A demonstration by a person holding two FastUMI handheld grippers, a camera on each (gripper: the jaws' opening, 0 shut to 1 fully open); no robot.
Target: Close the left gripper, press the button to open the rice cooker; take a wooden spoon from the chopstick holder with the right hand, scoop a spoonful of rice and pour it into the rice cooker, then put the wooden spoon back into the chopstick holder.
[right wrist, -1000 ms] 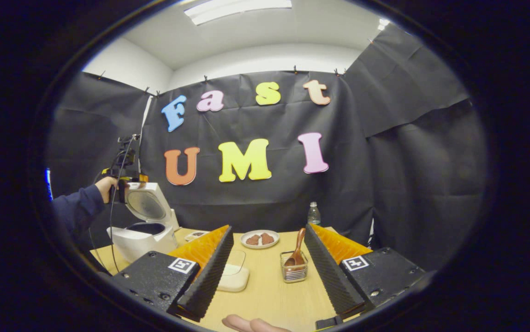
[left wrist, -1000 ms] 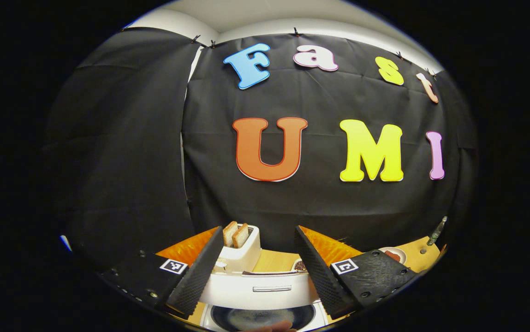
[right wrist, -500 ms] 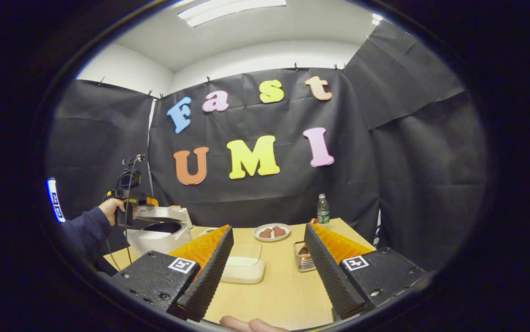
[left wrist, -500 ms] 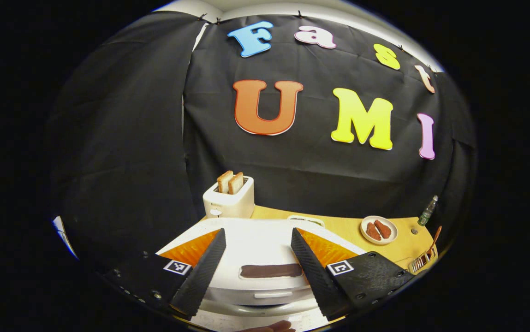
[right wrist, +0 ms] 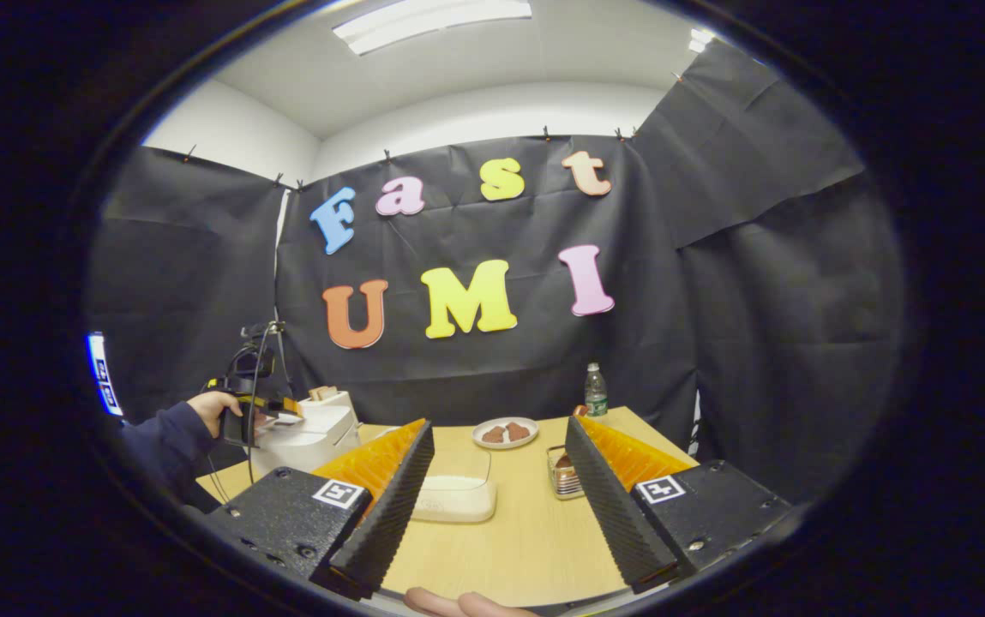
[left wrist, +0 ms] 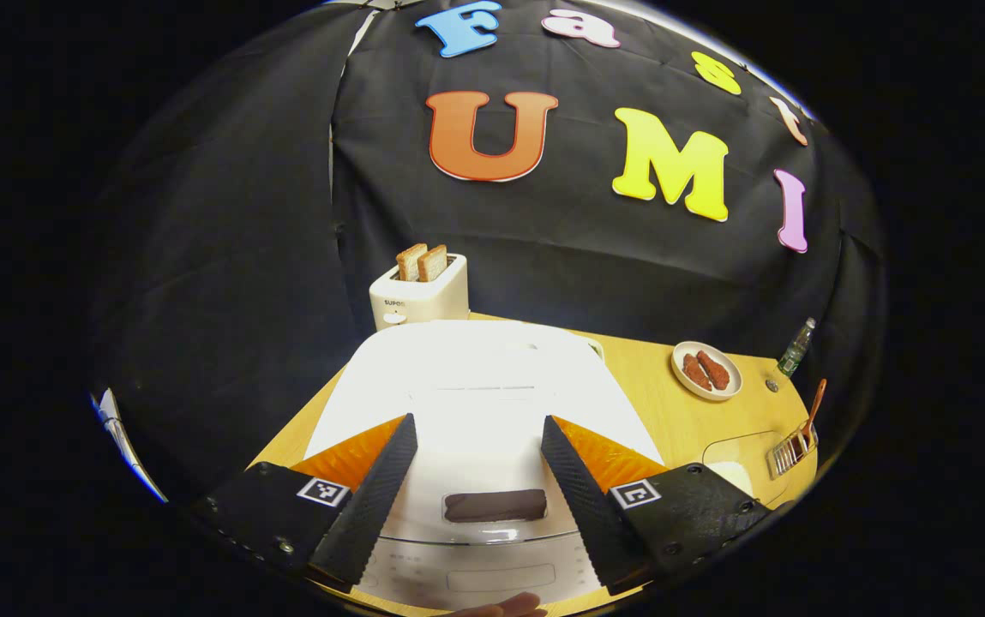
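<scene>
Both grippers, left (left wrist: 477,463) and right (right wrist: 499,467), hang spread and empty. The cooker (left wrist: 475,403) sits lid-down at the table's left edge; unclosed fingers may straddle its button (left wrist: 495,506).

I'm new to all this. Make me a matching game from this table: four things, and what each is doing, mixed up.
1 toaster
2 plate
3 wooden spoon
4 rice cooker

a lid down
b stands in the chopstick holder
c holds two bread slices
d carries brown food pieces

Pairs: 1-c, 2-d, 3-b, 4-a
</scene>
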